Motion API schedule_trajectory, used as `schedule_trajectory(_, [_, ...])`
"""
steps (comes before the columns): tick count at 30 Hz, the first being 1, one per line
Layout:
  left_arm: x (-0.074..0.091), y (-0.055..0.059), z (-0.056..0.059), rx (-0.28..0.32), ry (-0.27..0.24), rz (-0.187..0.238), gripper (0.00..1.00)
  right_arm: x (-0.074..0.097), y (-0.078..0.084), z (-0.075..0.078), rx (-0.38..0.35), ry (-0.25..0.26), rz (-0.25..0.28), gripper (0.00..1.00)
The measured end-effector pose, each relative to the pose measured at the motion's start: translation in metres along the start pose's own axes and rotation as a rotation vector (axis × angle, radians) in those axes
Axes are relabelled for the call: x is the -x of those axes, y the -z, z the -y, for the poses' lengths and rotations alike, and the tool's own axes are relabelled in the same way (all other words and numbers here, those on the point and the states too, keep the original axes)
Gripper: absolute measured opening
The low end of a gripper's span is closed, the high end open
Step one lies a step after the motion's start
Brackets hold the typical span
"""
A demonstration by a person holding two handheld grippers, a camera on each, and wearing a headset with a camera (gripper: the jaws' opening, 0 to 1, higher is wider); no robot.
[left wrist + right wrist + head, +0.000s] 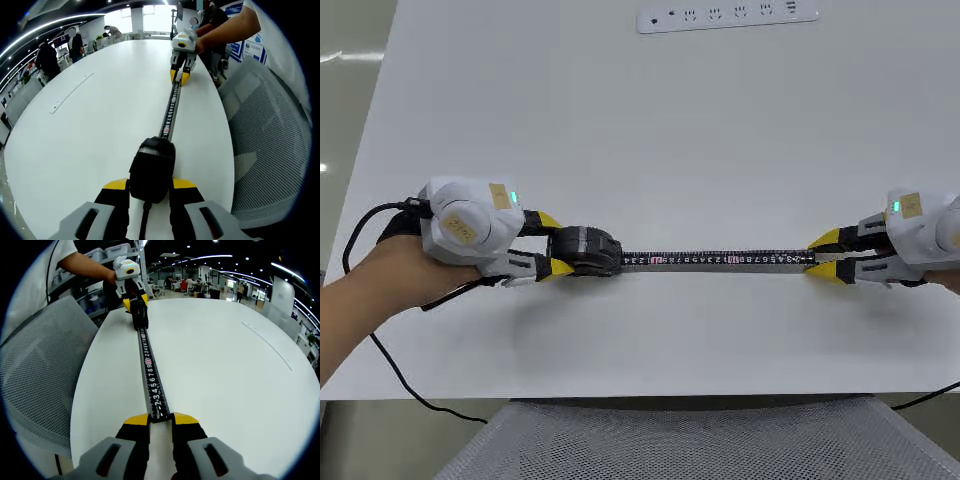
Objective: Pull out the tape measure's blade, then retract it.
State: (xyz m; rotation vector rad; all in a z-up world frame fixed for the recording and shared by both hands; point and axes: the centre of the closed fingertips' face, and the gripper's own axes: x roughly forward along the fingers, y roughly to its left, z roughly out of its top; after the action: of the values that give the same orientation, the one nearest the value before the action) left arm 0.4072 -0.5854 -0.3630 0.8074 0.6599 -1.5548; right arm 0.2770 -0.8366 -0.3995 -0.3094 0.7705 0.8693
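Note:
A black tape measure case lies on the white table, held between the yellow-tipped jaws of my left gripper, which is shut on it. In the left gripper view the case sits between the jaws and the blade runs away to the other gripper. The dark blade is drawn out flat along the table to the right. My right gripper is shut on the blade's end. In the right gripper view the blade stretches to the case, and its tip sits between my right gripper's jaws.
A white power strip lies at the table's far edge. A grey mesh chair stands at the near edge below the blade. A black cable trails from the left gripper off the table. People stand in the room beyond the table.

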Motion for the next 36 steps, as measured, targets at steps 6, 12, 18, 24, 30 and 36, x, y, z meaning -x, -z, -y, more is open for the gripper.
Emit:
schedule_trajectory(6, [0.0, -0.002, 0.001, 0.003, 0.001, 0.004, 0.29, 0.0, -0.002, -0.001, 0.004, -0.002, -0.004, 0.18])
schedule_trajectory(12, [0.001, -0.006, 0.001, 0.017, 0.0, 0.011, 0.33, 0.003, -0.005, -0.002, -0.006, 0.006, 0.006, 0.23])
schedule_trajectory(18, [0.004, -0.008, 0.001, 0.039, -0.005, 0.022, 0.39, 0.004, -0.005, -0.003, -0.029, 0.013, 0.009, 0.29])
schedule_trajectory(24, [0.006, -0.008, 0.0, 0.063, -0.018, 0.03, 0.45, 0.005, -0.007, -0.002, -0.042, 0.031, 0.015, 0.37])
schedule_trajectory(30, [0.01, -0.011, 0.0, 0.11, -0.038, 0.055, 0.52, 0.007, -0.012, -0.003, -0.047, 0.05, 0.023, 0.42])
schedule_trajectory(36, [0.013, -0.01, 0.003, 0.148, -0.052, 0.065, 0.57, 0.008, -0.015, -0.003, -0.056, 0.064, 0.028, 0.45])
